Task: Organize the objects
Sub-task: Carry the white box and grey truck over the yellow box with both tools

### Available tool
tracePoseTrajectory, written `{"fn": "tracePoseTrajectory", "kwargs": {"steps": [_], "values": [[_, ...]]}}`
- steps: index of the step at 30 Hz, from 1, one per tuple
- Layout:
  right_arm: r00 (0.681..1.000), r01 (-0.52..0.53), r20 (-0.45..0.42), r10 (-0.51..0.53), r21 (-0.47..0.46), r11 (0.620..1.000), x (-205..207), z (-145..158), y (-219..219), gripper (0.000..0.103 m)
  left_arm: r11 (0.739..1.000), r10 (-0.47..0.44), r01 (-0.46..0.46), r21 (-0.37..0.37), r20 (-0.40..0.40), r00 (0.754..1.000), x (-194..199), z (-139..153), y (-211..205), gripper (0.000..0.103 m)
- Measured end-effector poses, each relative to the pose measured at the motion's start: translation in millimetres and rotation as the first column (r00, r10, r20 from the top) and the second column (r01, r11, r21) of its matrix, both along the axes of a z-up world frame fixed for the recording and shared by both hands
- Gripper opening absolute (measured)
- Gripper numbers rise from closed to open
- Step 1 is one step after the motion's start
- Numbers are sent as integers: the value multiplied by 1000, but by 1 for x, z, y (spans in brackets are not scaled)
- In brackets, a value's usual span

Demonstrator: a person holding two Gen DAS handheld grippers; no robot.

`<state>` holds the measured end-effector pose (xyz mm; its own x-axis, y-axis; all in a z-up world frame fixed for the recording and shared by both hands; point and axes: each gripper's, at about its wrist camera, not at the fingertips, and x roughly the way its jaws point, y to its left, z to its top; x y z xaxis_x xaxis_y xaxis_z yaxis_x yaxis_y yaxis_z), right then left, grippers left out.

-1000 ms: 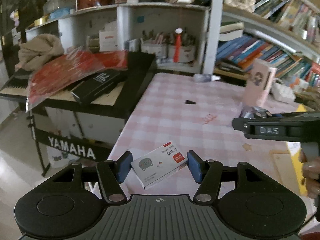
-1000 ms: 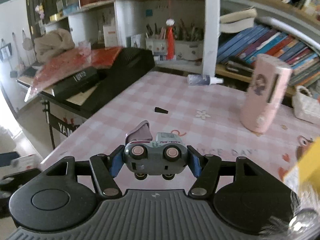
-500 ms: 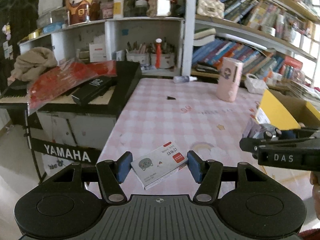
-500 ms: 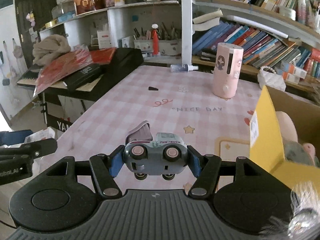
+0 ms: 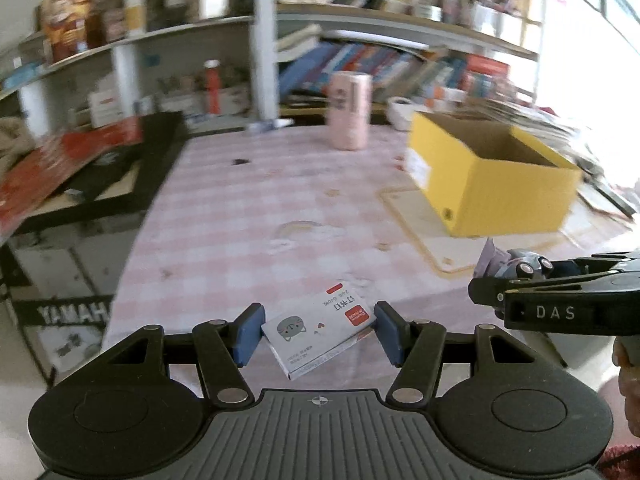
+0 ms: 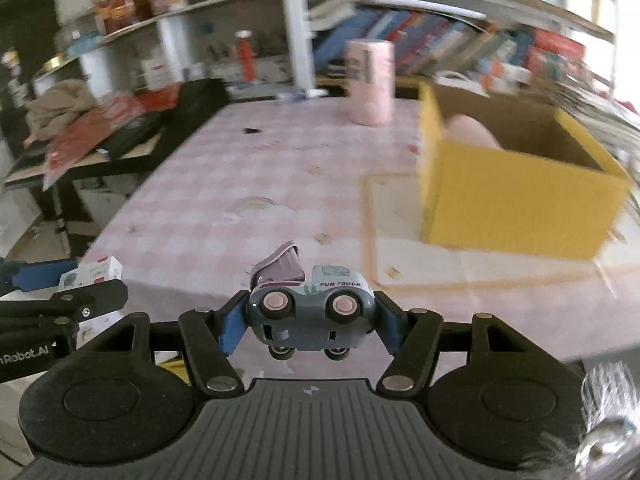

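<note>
left tongs (image 5: 318, 330): clenched on small card box (image 5: 318, 330)
right tongs (image 6: 310, 322): clenched on toy truck (image 6: 310, 314)
advice: release only when over yellow box (image 6: 516, 208), at worktop's right edge

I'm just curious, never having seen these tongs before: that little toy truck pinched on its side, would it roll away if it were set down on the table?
Probably, if set on its wheels: the toy truck has four free-looking wheels and the tablecloth looks smooth. Its rounded, glossy body may slip in the right gripper. The raised dump bed looks hinged, so it may flap.
</note>
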<state>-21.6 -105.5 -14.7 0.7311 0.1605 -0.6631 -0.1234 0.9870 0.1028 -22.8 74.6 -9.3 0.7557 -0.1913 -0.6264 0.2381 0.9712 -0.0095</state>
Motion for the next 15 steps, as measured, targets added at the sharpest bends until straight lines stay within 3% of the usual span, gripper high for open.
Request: {"fn": "tracePoseTrajectory", "kwargs": {"steps": [6, 15], "values": [[992, 123, -10, -123, -6, 992, -27, -3, -36, 62, 992, -130, 130, -1, -4, 992, 0, -2, -37, 59], [954, 300, -23, -299, 11, 954, -50, -6, -95, 62, 957, -289, 289, 13, -1, 957, 8, -5, -95, 59]]}}
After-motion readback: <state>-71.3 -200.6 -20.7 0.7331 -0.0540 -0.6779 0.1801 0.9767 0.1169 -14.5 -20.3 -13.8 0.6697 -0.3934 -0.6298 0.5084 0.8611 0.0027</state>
